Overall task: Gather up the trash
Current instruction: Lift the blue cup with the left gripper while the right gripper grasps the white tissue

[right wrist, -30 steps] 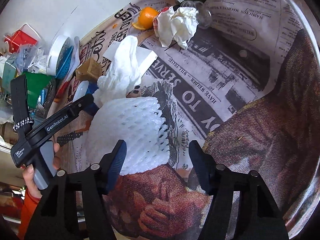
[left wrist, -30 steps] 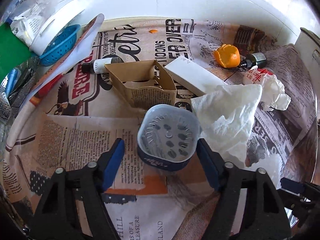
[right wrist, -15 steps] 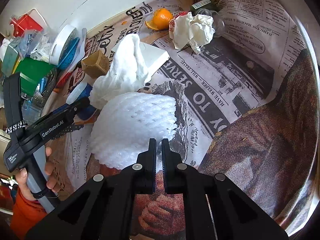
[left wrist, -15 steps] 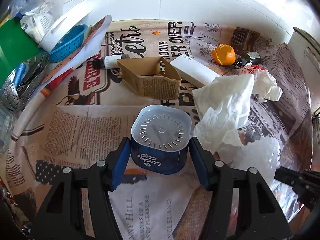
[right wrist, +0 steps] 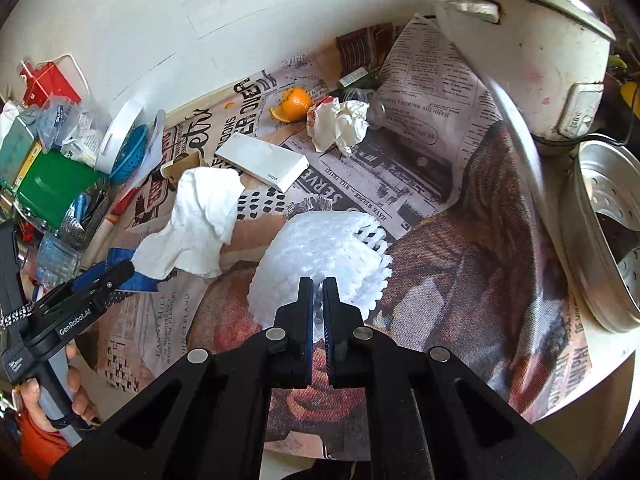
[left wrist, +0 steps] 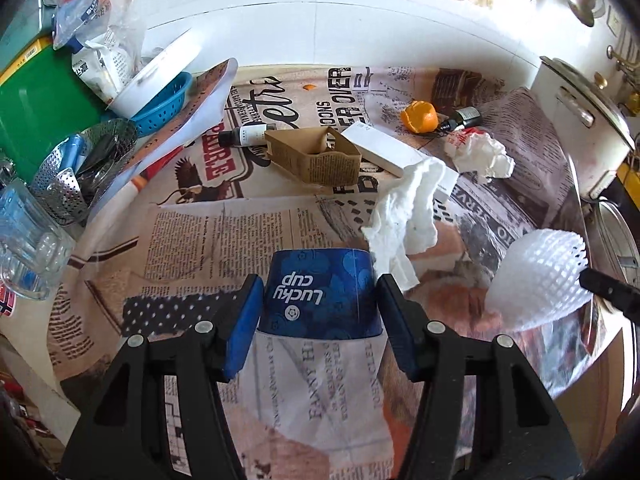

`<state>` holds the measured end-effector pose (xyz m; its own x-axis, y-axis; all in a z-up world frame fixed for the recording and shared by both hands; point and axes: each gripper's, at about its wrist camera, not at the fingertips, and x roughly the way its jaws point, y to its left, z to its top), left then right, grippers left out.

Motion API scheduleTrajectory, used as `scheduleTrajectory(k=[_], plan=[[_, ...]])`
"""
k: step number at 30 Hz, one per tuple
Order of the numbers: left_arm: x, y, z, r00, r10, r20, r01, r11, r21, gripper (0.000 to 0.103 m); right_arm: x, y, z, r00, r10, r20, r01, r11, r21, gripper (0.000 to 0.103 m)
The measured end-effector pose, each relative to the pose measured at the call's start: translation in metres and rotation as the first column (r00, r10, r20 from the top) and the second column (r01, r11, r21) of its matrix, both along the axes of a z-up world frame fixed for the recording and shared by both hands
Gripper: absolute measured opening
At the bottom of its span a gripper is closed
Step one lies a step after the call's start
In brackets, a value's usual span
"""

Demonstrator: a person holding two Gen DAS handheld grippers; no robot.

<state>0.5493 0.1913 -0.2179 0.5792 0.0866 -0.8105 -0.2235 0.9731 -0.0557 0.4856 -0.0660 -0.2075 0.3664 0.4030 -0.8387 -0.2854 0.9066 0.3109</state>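
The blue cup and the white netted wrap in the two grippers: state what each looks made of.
Blue cup: probably coated paper or thin plastic, a smooth, faintly glossy printed wall reading "Lucky cup"; the look leaves it open. White netted wrap: likely foam fruit netting, a soft matte white open mesh that squashes between the right gripper's closed jaws.

– We see a glossy blue plastic cup (left wrist: 320, 296), a soft white crumpled paper tissue (left wrist: 404, 216) and a white foam net sleeve (right wrist: 320, 256).

– We also note matt printed newspaper sheets (left wrist: 208, 240), a brown cardboard carton (left wrist: 320, 160) and a shiny perforated metal steamer basket (left wrist: 68, 184).
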Motion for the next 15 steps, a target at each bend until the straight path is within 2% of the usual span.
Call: scheduleTrajectory(k=[3,8,11,13,15], plan=[[-0.015,0.003,-0.004,1.0,-0.011,-0.027,0.01,1.0,-0.012,0.057,-0.007,-0.002,-0.002,0.999,-0.032,0.015,0.033,0.999,-0.043,0.004],[-0.037,0.002,-0.017,0.998,-0.01,-0.067,0.01,1.0,0.001,0.057,-0.008,-0.001,-0.014,0.999,-0.027,0.023,0.031,0.985,-0.171,0.008],[-0.048,0.006,-0.02,0.998,-0.004,-0.069,0.004,1.0,-0.008,0.057,-0.008,0.0,-0.01,0.999,-0.023,0.034,0.03,0.979,-0.203,0.025],[-0.054,0.008,-0.018,0.998,0.006,-0.064,-0.007,1.0,-0.013,0.057,-0.01,0.002,0.002,0.997,-0.024,0.078,0.041,0.974,-0.221,0.049],[-0.059,0.011,-0.015,0.998,0.02,-0.052,-0.021,1.0,-0.01,0.057,-0.01,0.008,0.017,0.992,-0.01,0.128,0.035,0.979,-0.199,0.06]])
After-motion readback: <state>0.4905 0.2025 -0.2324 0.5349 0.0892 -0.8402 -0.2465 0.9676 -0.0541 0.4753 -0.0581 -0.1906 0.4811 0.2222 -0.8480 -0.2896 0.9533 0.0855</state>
